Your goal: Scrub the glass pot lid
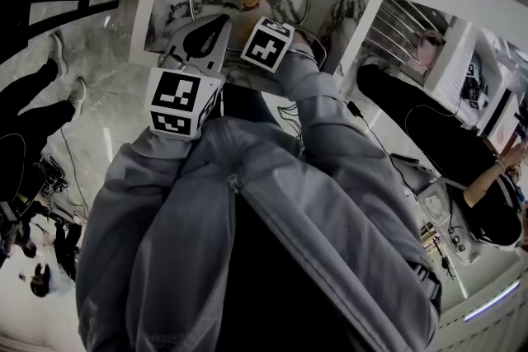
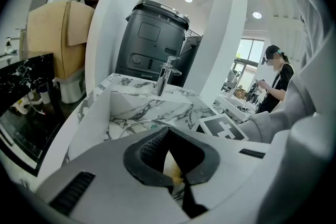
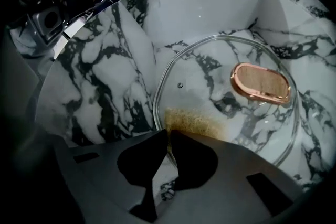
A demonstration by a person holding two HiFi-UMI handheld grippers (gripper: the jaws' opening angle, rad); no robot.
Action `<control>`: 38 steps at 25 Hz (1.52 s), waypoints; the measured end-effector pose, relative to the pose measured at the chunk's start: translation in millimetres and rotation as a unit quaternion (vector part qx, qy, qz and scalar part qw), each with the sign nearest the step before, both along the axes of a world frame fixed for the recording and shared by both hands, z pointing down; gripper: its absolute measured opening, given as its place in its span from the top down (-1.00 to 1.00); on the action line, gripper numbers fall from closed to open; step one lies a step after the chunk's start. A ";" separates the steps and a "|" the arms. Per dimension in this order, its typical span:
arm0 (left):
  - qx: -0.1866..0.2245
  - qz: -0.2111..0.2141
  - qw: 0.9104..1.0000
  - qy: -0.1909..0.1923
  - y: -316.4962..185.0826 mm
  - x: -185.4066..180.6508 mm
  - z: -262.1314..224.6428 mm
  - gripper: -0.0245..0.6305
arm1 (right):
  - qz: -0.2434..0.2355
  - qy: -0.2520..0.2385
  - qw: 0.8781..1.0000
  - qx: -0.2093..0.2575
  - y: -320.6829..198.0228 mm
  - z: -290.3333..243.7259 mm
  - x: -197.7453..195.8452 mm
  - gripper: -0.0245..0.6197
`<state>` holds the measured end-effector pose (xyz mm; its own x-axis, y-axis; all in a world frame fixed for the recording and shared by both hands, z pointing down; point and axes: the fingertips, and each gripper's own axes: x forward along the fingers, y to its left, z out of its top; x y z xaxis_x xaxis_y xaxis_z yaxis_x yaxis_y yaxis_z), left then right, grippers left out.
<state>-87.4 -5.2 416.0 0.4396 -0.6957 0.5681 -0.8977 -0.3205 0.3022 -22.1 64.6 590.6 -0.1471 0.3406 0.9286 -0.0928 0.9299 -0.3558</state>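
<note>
Left tool [image 2: 169,134] closed; right tool [image 3: 168,135] closed, empty, just over the stained glass pot lid [image 3: 210,102] lying in the marble sink [image 3: 100,76].

Clear glossy glass lid [image 3: 205,92], coppery metal handle [image 3: 261,83], smooth marble-look sink [image 3: 94,81], shiny chrome tap [image 2: 167,75]

no legible words or numbers, only black-and-white square patterns, left marker cube [image 1: 183,101], right marker cube [image 1: 267,44]
</note>
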 end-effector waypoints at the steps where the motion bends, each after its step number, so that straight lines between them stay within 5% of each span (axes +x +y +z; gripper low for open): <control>1: -0.001 0.001 1.000 0.000 0.2 0.2 0.6 0.90 | -0.002 0.001 1.000 -0.010 5.8 1.1 1.0 0.79; 8: -0.020 0.015 1.000 -0.004 -2.8 7.8 8.0 0.90 | 0.026 -0.018 0.997 -0.066 21.2 -7.4 5.3 0.79; 12: -0.032 0.026 0.999 -0.004 -9.9 14.6 14.9 0.90 | 0.074 -0.047 0.995 -0.044 -0.7 -26.0 6.9 0.79; 22: -0.057 0.053 0.997 -0.002 -41.1 33.1 28.5 0.90 | 0.183 -0.089 0.967 0.155 -137.6 -58.1 34.8 0.79; 29: -0.066 0.058 0.996 -0.001 -61.7 33.4 38.5 0.90 | 0.157 -0.063 0.965 0.198 -189.5 -31.0 38.1 0.79; 38: -0.073 0.059 0.996 -0.002 -75.1 32.9 45.7 0.90 | 0.127 -0.030 0.975 0.179 -208.5 10.0 36.1 0.79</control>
